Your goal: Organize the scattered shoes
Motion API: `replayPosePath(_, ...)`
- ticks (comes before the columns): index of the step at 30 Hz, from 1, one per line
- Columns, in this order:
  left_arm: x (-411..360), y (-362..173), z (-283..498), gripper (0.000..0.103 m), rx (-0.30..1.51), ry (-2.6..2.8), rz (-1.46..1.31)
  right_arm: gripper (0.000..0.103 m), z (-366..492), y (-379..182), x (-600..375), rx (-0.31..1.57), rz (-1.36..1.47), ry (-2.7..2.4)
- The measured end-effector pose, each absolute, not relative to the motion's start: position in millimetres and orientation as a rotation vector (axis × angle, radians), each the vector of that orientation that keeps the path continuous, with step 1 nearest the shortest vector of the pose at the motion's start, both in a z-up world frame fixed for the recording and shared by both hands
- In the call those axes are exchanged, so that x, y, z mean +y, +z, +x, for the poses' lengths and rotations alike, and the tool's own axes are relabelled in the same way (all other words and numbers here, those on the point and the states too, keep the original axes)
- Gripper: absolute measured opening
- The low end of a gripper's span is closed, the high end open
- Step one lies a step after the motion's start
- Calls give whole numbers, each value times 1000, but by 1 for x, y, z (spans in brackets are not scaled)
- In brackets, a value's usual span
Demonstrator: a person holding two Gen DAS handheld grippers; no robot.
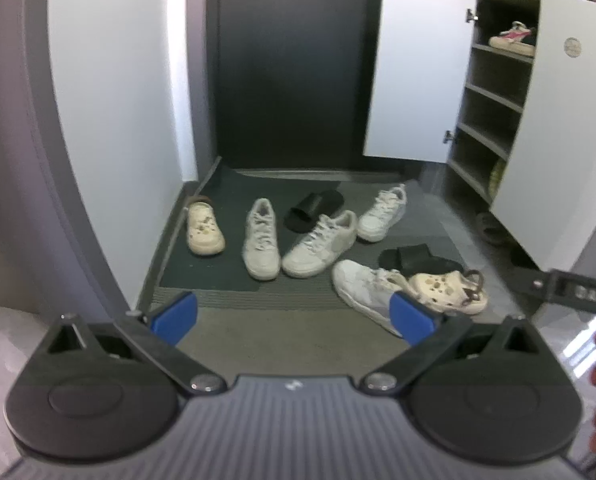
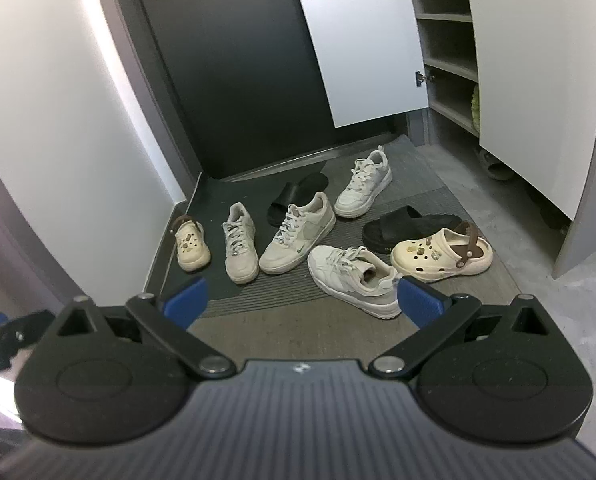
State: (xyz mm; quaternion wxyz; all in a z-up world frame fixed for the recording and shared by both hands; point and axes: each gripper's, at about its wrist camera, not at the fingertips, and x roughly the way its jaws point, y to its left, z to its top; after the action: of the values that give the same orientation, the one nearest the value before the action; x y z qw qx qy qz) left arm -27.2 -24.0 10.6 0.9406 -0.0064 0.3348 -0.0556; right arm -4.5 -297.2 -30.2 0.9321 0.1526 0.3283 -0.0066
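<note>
Hidden or unclear: my left tongs (image 1: 293, 316) cover the heel of the nearest white sneaker (image 1: 364, 286), and in the left view the cream clog (image 1: 450, 286) beside it is blurred. Shoes under the cabinet (image 2: 444, 40) sit in shadow behind the white door (image 2: 538, 80), so I cannot tell what they are. A yellow-green thing on a low shelf is half cut off by that door.

Left tongs: spread wide, blue pads (image 1: 176, 317) well apart, holding nothing, touching nothing, hanging over the floor mat (image 1: 258, 332).

Right tongs (image 2: 302, 300): also spread wide and empty; the right pad (image 2: 418, 300) sits just in front of the nearest sneaker's (image 2: 354, 276) heel, though I cannot tell if it touches.

Shoes, near to far: nearest sneaker and clog (image 2: 442, 254) with its brown strap side by side; a black slide (image 2: 402, 228) just behind them; then two more pale sneakers (image 2: 240, 248) (image 2: 298, 236) and a second clog (image 2: 190, 248) far left by the wall; a second slide (image 2: 294, 198) and a fourth sneaker (image 2: 362, 190) nearest the dark door (image 2: 238, 60).

Only in left view: a pink and white shoe (image 1: 512, 38) on an upper shelf, bottles on the cabinet top, my other tool at the right edge.

Only in right view: the charms on the near clog, sharp.
</note>
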Motion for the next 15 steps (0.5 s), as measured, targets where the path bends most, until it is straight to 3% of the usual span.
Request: replayPosePath(15,-13,15,-20,103,711,-250,-108,103,8,-39,-300,691,348,-71)
